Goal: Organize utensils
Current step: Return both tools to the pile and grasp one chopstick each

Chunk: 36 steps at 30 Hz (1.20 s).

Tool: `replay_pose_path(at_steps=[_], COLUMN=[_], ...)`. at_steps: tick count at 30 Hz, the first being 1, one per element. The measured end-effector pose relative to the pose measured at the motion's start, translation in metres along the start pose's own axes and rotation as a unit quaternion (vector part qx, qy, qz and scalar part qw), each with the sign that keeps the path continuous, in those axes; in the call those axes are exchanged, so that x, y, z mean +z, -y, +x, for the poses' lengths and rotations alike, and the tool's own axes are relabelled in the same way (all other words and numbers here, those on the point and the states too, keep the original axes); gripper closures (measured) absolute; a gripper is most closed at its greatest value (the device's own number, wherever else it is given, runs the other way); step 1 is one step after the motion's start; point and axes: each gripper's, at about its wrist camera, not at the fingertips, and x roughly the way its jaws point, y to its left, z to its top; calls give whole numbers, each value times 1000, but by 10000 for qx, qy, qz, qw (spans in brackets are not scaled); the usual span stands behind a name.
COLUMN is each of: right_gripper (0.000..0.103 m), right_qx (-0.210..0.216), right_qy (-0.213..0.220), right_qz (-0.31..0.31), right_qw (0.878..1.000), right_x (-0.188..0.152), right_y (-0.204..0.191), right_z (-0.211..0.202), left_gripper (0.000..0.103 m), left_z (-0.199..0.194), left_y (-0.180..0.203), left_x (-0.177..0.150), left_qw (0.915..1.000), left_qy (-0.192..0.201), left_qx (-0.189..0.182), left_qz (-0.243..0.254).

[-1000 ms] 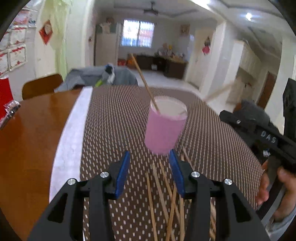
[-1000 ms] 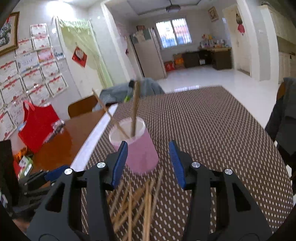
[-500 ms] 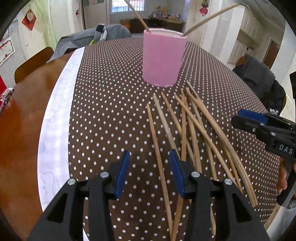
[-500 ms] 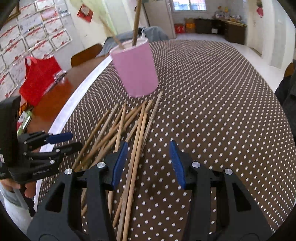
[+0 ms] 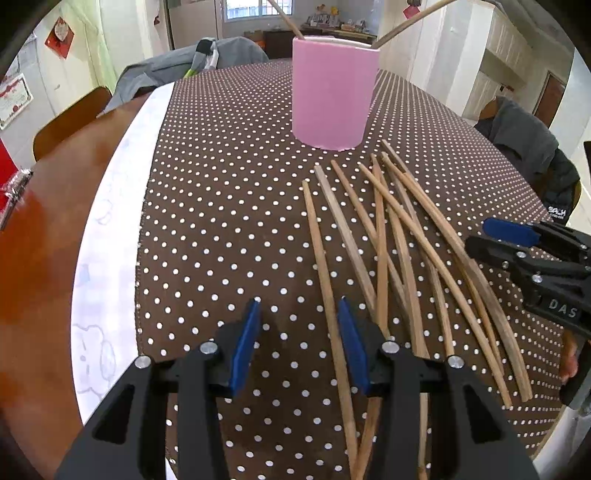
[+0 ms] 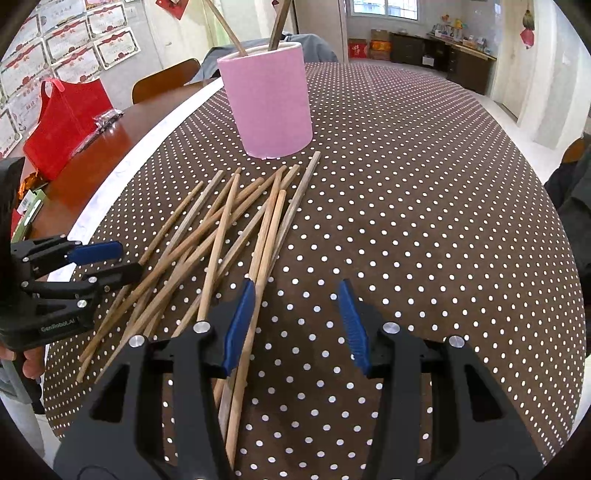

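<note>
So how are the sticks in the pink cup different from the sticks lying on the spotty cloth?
The chopsticks in the pink cup stand up and lean outward; the loose chopsticks lie flat on the dotted cloth. Only two are in the cup; many more lie on the cloth, crossing each other in a messy fan. The cup hides the lower part of its two, while the loose ones mostly show. All look like the same plain wooden sticks.

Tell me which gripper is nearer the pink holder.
Neither clearly. The left gripper and the right gripper, both open and empty, hang over the near ends of the loose chopsticks, across the pile from the pink holder.
</note>
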Motion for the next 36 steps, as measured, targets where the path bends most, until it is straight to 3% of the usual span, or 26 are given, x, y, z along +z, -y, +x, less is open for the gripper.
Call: replay_pose_path(at_steps=[5, 7, 8, 13, 17, 22, 27, 32, 36], right_gripper=[58, 72, 73, 75, 78, 82, 97, 97, 97], right_qx=[-76, -127, -135, 20, -131, -141, 130, 356, 573], right_qy=[-169, -229, -242, -560, -1017, -1379, -1570, -1526, -1326], right_qz=[-154, -101, -111, -126, -586, -745, -322, -51, 137], right_qw=[9997, 9996, 9996, 9983, 9930, 9875, 9870, 9876, 9894], right_x=[-3, -2, 0, 11, 24, 41, 64, 71, 64], right_y=[-4, 1, 2, 9, 1, -1, 16, 27, 42], right_z=[4, 4, 5, 7, 15, 24, 34, 36, 27], left_gripper=[59, 59, 59, 59, 59, 71, 92, 97, 97], left_z=[2, 3, 3, 9, 13, 14, 15, 16, 11], left_y=[2, 2, 1, -1, 2, 3, 2, -4, -9], left_x=[3, 4, 5, 14, 20, 23, 26, 29, 29], left_qw=[10000, 10000, 10000, 9998, 9991, 9987, 9985, 9989, 9998], left_qy=[9, 1, -7, -177, -412, -471, -497, -460, -164], left_qx=[83, 74, 61, 38, 96, 67, 33, -46, -100], left_qz=[45, 35, 25, 5, 92, 193, 225, 94, -101])
